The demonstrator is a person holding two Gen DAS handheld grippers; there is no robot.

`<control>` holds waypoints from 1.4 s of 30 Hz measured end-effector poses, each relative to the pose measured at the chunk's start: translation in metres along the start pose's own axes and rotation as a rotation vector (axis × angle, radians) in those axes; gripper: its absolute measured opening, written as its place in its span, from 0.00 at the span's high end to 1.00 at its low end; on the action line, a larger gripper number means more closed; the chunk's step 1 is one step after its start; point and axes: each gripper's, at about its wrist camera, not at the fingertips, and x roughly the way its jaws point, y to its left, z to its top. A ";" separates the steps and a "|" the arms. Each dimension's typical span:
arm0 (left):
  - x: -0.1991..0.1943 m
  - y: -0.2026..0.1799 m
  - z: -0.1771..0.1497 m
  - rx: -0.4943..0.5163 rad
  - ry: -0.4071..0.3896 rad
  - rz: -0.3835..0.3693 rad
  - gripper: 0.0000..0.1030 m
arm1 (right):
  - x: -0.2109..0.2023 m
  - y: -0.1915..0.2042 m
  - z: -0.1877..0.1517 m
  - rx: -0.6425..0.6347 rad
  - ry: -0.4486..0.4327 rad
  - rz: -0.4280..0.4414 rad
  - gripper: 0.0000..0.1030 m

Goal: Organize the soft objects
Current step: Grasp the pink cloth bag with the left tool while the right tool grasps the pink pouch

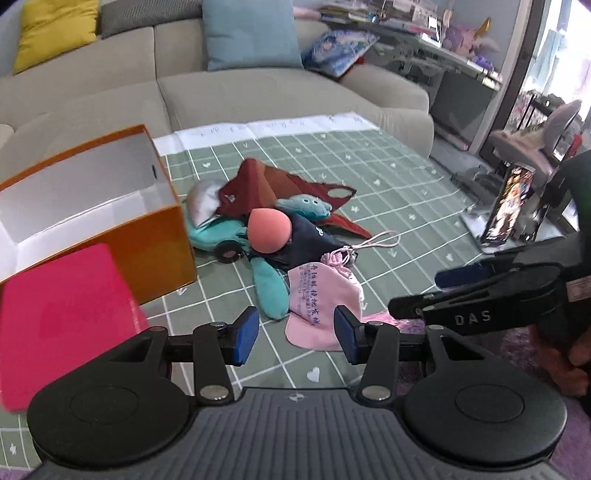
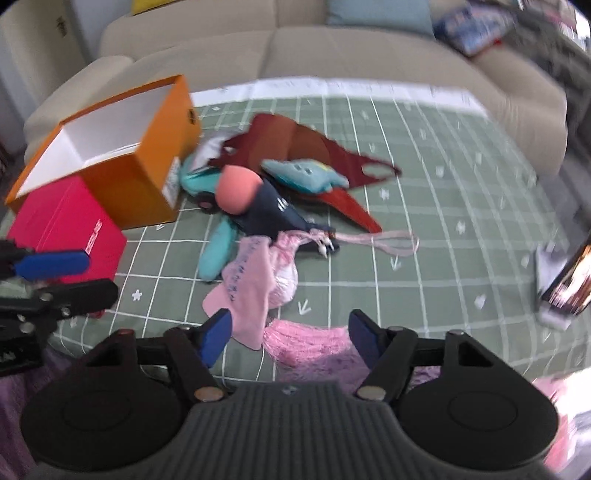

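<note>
Green gridded cloth (image 1: 388,192) under everything, white lines and small hearts, spread in front of a beige sofa (image 1: 258,96).

Left wrist view only: yellow cushion (image 1: 55,29) and pale blue cushion (image 1: 251,33) sharp on the sofa back; cluttered shelving (image 1: 424,33) at far right; printed blue characters readable as print on the pink pouch (image 1: 317,306). Right gripper (image 1: 417,295) seen from the side at right edge, black arm lettered "DAS", one blue pad above it; jaws parted, nothing between.

Right wrist view only: side label on the orange box (image 2: 122,166); red box (image 2: 66,229) shown whole, white lettering on its side, touching the orange box's near corner. Fluffy pink fabric (image 2: 306,343) low between the right gripper's own fingers. Left gripper (image 2: 70,273) at left edge, blue pad over black arm. Frame blurred throughout.

Both views: own fingers spread wide, empty.

Soft things heaped mid-cloth, just right of the open orange box, white inside. Maroon cloth (image 1: 280,184) at back, hole near its right tip. Silver-grey piece (image 1: 203,201) against the box. Teal plush (image 1: 236,236) with a black wheel, long limb toward camera. Small blue-green plush (image 1: 303,206) on the maroon. Salmon round shape (image 1: 267,230) against a navy bag (image 1: 314,240). Pink pouch nearest, drawstring cord (image 1: 380,240) trailing right. Upright printed card (image 1: 506,206) well apart, far right.
</note>
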 end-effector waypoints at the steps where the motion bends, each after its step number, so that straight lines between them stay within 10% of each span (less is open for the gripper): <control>1: 0.008 -0.002 0.001 0.012 0.013 0.011 0.46 | 0.004 -0.003 0.001 0.022 0.018 0.016 0.36; 12: 0.061 -0.014 0.009 0.057 0.092 -0.061 0.43 | 0.042 -0.043 0.017 0.279 0.056 0.059 0.66; 21: 0.113 -0.037 0.003 0.108 0.141 -0.082 0.25 | 0.054 -0.039 0.018 0.290 0.084 0.084 0.66; 29: 0.121 -0.026 -0.004 0.087 0.202 -0.075 0.92 | 0.061 -0.040 0.020 0.296 0.084 0.108 0.66; 36: 0.100 -0.001 -0.004 0.014 0.174 0.028 0.96 | 0.063 -0.030 0.024 0.252 0.068 0.120 0.66; 39: 0.100 0.003 -0.003 0.024 0.170 0.041 0.78 | 0.068 -0.023 0.027 0.227 0.062 0.108 0.64; 42: 0.104 0.001 -0.005 0.045 0.151 0.052 0.40 | 0.077 -0.014 0.030 0.190 0.078 0.094 0.64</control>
